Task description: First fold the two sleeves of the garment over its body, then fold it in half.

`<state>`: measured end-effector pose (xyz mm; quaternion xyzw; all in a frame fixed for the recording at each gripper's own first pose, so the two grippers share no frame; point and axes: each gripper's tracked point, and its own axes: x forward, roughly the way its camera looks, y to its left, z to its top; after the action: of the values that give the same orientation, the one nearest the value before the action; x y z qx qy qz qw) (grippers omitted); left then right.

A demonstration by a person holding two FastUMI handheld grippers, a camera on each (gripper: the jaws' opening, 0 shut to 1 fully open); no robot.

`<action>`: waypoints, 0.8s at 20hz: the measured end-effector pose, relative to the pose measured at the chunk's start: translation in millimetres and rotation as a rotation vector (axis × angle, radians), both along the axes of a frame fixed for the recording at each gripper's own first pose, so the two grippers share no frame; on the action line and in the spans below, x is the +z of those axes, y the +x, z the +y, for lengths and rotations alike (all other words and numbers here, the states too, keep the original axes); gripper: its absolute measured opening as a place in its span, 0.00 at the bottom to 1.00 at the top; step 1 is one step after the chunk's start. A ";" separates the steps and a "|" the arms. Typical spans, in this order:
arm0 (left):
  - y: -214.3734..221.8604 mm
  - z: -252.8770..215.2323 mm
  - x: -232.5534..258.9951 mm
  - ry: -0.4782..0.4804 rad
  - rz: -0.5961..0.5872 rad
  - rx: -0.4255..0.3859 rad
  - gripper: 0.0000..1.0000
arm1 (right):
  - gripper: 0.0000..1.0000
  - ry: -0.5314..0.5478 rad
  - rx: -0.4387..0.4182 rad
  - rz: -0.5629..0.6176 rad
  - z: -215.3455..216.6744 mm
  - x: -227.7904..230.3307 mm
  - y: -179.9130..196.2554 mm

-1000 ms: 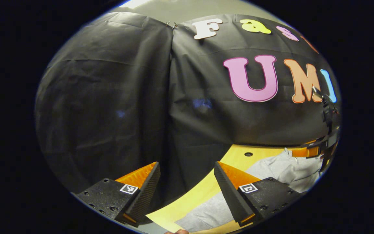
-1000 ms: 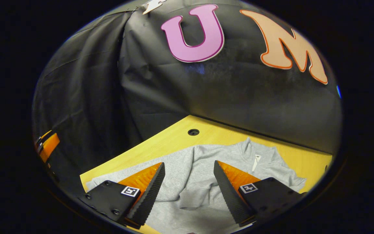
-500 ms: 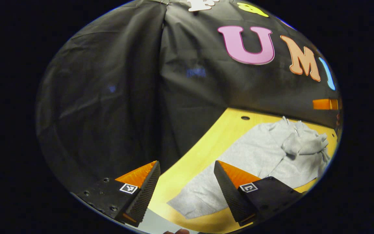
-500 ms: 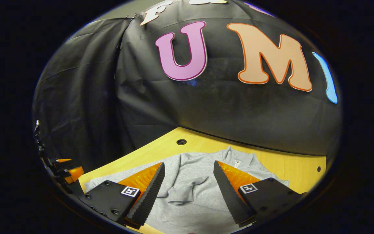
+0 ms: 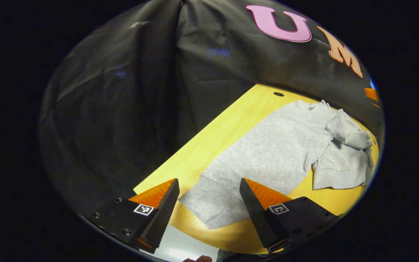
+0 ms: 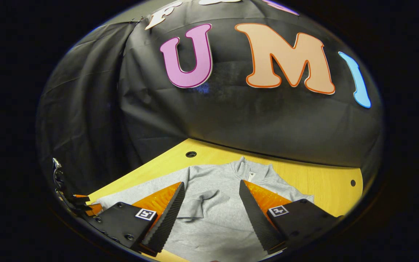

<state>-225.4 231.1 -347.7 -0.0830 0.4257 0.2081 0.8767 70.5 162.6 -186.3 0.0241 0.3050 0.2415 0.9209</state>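
- Your left gripper (image 5: 209, 203) has its fingers spread apart with nothing between them, held above the near edge of the wooden table (image 5: 224, 131)
- The grey garment (image 5: 278, 153) lies flat on that table; in the left gripper view its left sleeve runs down towards you, and the cuff (image 5: 209, 205) sits in the gap between your fingers, below them and untouched
- The other sleeve is already folded across the garment's body (image 6: 204, 203)
- Your right gripper (image 6: 211, 207) is also parted and empty, hovering over the garment's chest, with the collar (image 6: 247, 171) just beyond its fingertips
- The left gripper shows at the right gripper view's lower left edge (image 6: 73, 200)
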 end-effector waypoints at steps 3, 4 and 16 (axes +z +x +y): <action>-1.8 -5.2 -5.5 -0.024 0.002 -0.004 0.98 | 0.96 -0.003 0.013 0.001 -0.4 1.0 -4.3; -1.0 -6.0 -9.7 -0.033 0.007 -0.004 0.97 | 0.96 -0.006 0.014 -0.002 -0.9 1.8 -5.2; 11.0 -20.1 -8.9 -0.056 -0.005 -0.078 0.17 | 0.96 0.021 -0.024 -0.021 -25.2 14.1 -20.7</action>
<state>-214.4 211.0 -356.7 -0.0916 0.4319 0.1616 0.8826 49.8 137.4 -172.2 0.0349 0.2926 0.2337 0.9266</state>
